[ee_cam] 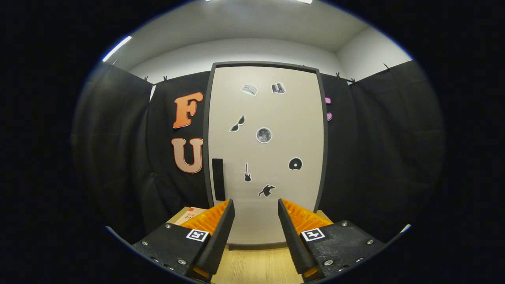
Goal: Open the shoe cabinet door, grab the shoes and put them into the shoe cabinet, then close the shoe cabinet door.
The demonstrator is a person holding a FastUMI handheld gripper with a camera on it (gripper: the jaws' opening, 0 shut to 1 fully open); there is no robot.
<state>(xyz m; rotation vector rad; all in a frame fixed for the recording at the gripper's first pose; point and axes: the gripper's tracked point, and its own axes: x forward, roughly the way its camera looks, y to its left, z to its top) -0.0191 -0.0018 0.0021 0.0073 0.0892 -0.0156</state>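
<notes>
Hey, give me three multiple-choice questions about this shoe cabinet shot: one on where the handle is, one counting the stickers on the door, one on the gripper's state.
1. Where is the dark handle on the cabinet door?
A. Near its left edge, in the lower half
B. At the top centre
C. Along its right edge

2. How many stickers are on the door?
A. Three
B. Seven
C. Twelve

3. What state is the gripper in?
A. Shut on the handle
B. Shut on a shoe
C. Open, holding nothing

Answers:
1. A: the tall dark bar sits by the door's left edge, beyond the left finger.
2. B: two at the top, sunglasses, a round moon, a disc, a guitar and a small figure.
3. C: the fingers stand apart with the closed door and wooden floor visible between them.
</notes>
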